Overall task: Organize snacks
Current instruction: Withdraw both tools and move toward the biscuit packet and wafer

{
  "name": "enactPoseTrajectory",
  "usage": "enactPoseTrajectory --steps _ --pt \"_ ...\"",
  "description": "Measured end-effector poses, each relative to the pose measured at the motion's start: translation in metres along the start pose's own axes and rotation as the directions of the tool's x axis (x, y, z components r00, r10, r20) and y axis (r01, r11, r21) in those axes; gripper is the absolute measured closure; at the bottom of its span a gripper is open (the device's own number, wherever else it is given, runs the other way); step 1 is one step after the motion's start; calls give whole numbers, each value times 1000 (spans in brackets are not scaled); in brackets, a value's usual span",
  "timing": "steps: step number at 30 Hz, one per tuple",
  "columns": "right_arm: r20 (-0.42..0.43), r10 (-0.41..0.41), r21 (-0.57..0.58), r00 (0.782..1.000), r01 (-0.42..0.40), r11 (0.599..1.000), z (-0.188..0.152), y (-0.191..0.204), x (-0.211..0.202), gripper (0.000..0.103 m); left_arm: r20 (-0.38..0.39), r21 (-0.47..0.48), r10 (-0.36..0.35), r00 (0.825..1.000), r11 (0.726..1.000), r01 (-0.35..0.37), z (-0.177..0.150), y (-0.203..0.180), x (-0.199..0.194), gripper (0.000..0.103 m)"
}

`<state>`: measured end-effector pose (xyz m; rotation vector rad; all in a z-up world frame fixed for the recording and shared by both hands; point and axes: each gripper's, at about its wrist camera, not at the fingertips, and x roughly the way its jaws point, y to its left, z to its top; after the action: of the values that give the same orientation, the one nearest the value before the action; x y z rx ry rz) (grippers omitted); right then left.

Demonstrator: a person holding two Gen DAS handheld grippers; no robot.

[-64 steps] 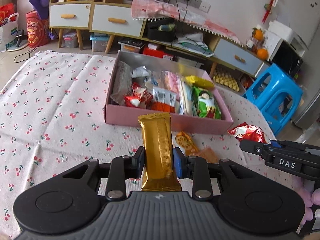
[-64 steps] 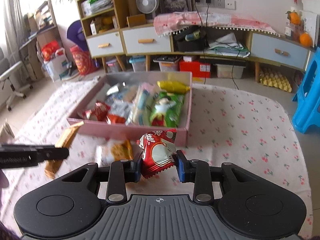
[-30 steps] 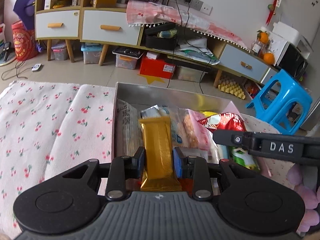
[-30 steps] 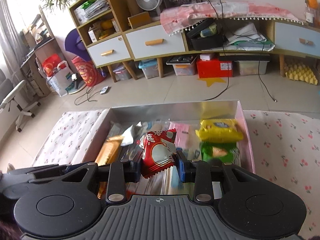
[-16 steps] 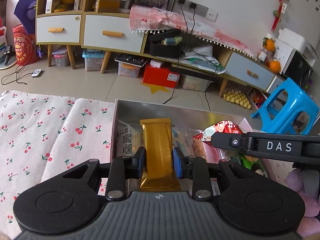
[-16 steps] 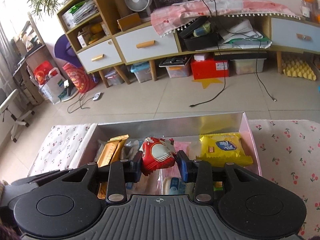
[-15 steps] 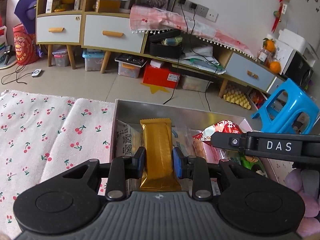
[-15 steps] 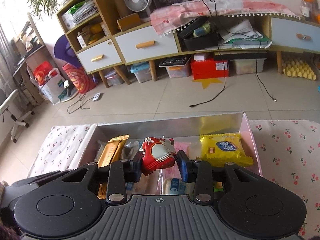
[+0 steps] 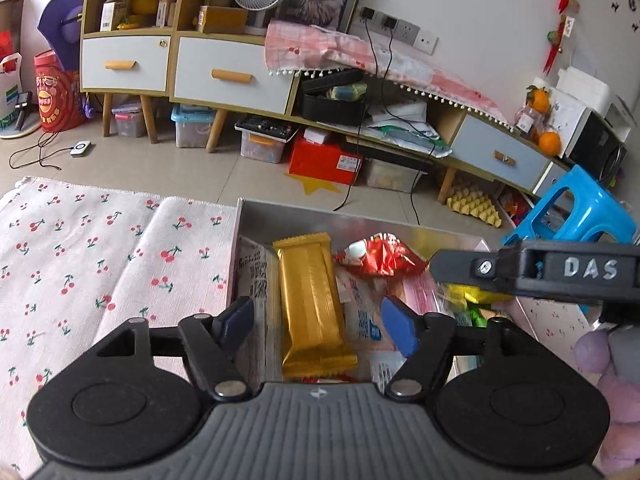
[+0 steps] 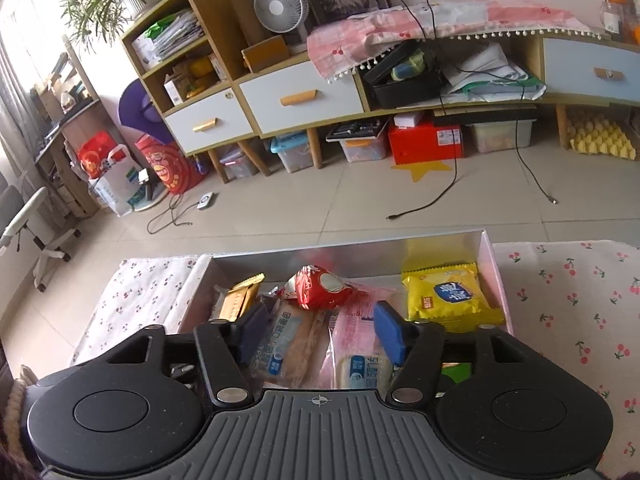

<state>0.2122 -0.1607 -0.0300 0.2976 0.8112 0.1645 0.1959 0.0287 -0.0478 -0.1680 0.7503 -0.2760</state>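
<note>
A: Which step is this?
B: The release over the pink box. The left gripper is spreading, pads clear of the gold bar; the right gripper is spreading too, with the red packet lying ahead among the snacks.
A: Next?
B: Probably pull both back. Only "DAS" reads clearly.

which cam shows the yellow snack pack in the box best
The right wrist view: the yellow snack pack lies whole and unobstructed by the pink box's right wall, its blue label facing up. In the left wrist view only a yellow sliver shows below the right gripper's finger.
</note>
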Motion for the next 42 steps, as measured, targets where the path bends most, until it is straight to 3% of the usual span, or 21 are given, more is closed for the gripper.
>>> enactPoseTrajectory --steps 9,13,20,32,42 --pt "1 0 -44 1000 0 999 -8 10 -30 28 -32 23 1 999 1000 0 -8 -6 -15 26" --pt "-2 5 -55 1000 -5 998 -17 15 -47 21 -35 33 -5 999 999 6 -14 -10 -30 16" --pt "-20 7 -90 1000 -8 996 -42 21 -78 14 -48 87 27 998 996 -22 -32 -15 -54 6" --pt "-39 -41 -176 998 33 984 -96 22 -115 8 -89 136 73 993 989 -61 -58 -24 -80 1" --pt "-46 -58 -135 997 52 990 -136 2 -125 7 -124 197 91 988 978 -65 -93 -27 -86 1"
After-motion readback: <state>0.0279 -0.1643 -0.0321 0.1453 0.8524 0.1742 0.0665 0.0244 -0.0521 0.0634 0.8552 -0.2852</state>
